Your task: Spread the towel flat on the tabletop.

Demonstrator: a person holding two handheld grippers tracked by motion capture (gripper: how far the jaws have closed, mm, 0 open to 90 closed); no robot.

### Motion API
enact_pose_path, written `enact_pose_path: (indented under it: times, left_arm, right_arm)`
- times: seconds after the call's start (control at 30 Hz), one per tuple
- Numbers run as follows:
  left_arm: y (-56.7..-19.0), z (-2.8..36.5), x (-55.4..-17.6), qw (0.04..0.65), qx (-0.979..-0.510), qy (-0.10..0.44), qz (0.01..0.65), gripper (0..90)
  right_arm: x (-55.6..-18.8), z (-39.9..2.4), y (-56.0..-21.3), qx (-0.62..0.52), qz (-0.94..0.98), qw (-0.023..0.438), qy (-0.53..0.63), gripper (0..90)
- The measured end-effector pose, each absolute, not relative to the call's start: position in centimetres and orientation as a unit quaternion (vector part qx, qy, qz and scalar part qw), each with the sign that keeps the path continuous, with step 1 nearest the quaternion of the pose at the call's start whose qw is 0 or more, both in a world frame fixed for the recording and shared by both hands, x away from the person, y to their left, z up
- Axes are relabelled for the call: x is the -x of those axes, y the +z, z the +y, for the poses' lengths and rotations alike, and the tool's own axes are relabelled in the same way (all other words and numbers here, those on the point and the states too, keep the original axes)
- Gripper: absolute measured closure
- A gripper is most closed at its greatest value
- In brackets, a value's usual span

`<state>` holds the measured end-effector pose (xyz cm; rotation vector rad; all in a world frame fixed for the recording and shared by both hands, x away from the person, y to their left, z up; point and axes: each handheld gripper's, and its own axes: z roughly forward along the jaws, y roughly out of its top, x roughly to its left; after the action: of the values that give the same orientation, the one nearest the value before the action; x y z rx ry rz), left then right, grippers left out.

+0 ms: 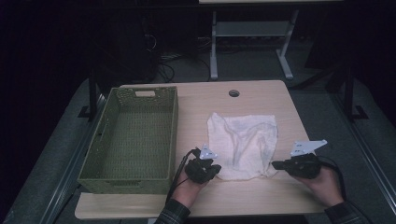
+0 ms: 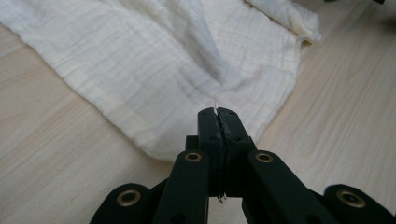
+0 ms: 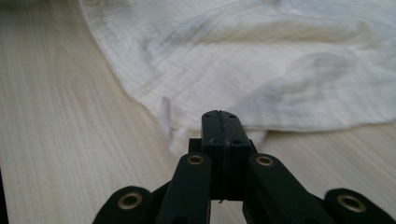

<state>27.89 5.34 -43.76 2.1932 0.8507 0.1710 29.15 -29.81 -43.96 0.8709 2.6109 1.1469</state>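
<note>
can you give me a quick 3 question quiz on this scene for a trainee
1. True or false: the cloth lies inside the basket.
2. Which part of the cloth is the left gripper shut on? A) the far edge B) the near edge C) the middle
3. Fill in: the right gripper is at the cloth's near ____ corner, as the high view shows it.

Key
1. False: the cloth lies spread on the table, to the right of the basket.
2. B: its jaws are closed on the near edge, by the left corner.
3. Right: its jaws are shut at that corner's edge.
</note>
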Motion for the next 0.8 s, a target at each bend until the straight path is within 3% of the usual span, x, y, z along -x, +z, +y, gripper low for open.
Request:
enact_pose_path:
  times: [0.13, 0.3, 0.57, 0.67, 0.8]
  left_arm:
    - [-43.8, 5.3, -27.9, 0.379, -0.86, 0.068, 0.335, 88.7]
    - [-43.9, 5.4, -28.0, 0.382, -0.858, 0.068, 0.337, 88.6]
    - [-43.9, 5.3, -28.0, 0.379, -0.859, 0.067, 0.336, 88.6]
    - [-44.0, 5.3, -27.9, 0.379, -0.859, 0.066, 0.336, 88.6]
    - [-43.9, 5.3, -28.0, 0.379, -0.86, 0.067, 0.336, 88.7]
  right_arm:
    - [-28.9, -31.1, -43.8, -0.299, 0.866, 0.081, 0.392, 88.6]
    - [-28.6, -29.7, -44.4, -0.281, 0.875, 0.061, 0.388, 73.4]
    - [-28.4, -27.1, -45.8, -0.272, 0.894, 0.063, 0.351, 60.8]
    - [-28.6, -26.9, -46.2, -0.274, 0.897, 0.067, 0.34, 65.2]
    - [-28.7, -27.4, -45.9, -0.281, 0.894, 0.075, 0.342, 86.9]
